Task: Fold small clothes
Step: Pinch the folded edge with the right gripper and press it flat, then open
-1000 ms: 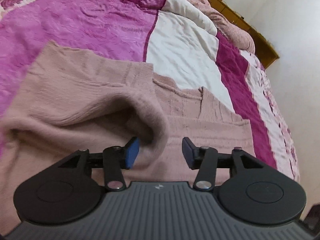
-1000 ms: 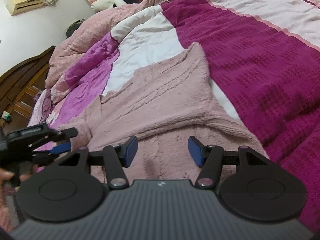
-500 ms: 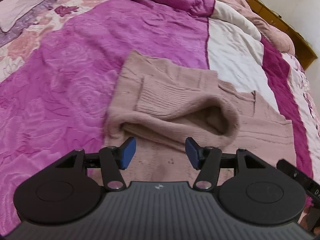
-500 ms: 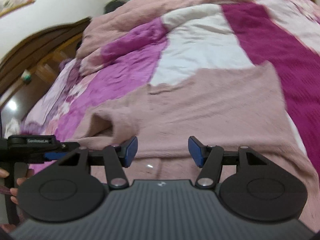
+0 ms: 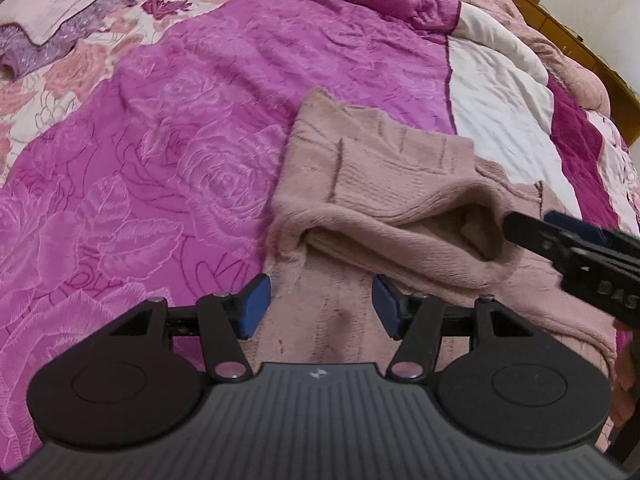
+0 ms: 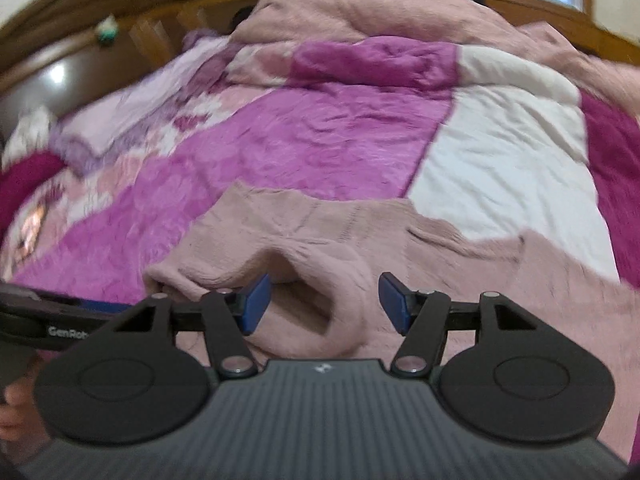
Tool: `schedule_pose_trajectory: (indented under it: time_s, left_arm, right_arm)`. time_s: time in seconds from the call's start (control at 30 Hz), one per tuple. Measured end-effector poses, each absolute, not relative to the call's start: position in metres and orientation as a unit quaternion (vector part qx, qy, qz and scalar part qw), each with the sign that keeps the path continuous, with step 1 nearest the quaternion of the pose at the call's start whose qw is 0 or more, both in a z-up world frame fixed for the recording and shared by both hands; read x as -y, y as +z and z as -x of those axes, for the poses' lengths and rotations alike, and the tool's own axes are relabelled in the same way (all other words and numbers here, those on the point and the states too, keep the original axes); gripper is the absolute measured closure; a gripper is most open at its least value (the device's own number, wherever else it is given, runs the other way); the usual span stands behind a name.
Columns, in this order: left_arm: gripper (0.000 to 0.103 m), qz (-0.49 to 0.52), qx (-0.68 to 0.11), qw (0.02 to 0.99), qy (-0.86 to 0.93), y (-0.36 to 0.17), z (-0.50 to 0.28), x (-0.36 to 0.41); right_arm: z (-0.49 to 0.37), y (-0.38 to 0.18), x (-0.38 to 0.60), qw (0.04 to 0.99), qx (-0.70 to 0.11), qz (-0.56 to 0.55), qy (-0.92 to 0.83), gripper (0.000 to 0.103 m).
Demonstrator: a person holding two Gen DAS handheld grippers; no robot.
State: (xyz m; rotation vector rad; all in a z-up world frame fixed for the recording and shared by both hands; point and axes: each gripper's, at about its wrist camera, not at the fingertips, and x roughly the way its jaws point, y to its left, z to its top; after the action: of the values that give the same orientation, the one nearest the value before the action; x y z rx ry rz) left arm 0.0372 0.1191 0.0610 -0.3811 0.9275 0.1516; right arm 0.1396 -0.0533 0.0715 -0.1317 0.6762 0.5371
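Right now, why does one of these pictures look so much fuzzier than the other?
Right wrist view: motion blur smears the headboard and bedspread, while the right hand-held gripper stays crisp. Left wrist view: mostly sharp on the pink sweater; only the other gripper at its right edge is blurred. Both views bend at the edges.

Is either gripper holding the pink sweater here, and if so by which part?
Nothing is held. The left gripper and right gripper are both open above the pink sweater, with no fabric between their pads. The folded-over sleeve lies free.
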Motion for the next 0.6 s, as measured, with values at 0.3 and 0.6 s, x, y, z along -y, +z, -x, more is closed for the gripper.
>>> schedule_pose_trajectory:
  time_s: [0.3,0.6]
  left_arm:
    - [0.039,0.199,-0.443,0.871,0.071,0.056,-0.035,-0.129]
    - [0.039,0.201,-0.442,0.871,0.078,0.051,-0.041,-0.132]
  right_arm:
    - [-0.149,0.052,-0.015,0.875,-0.293,0.276,0.268,0.041]
    - [-0.155,0.063,-0.009,0.893,-0.277,0.225,0.276,0.09]
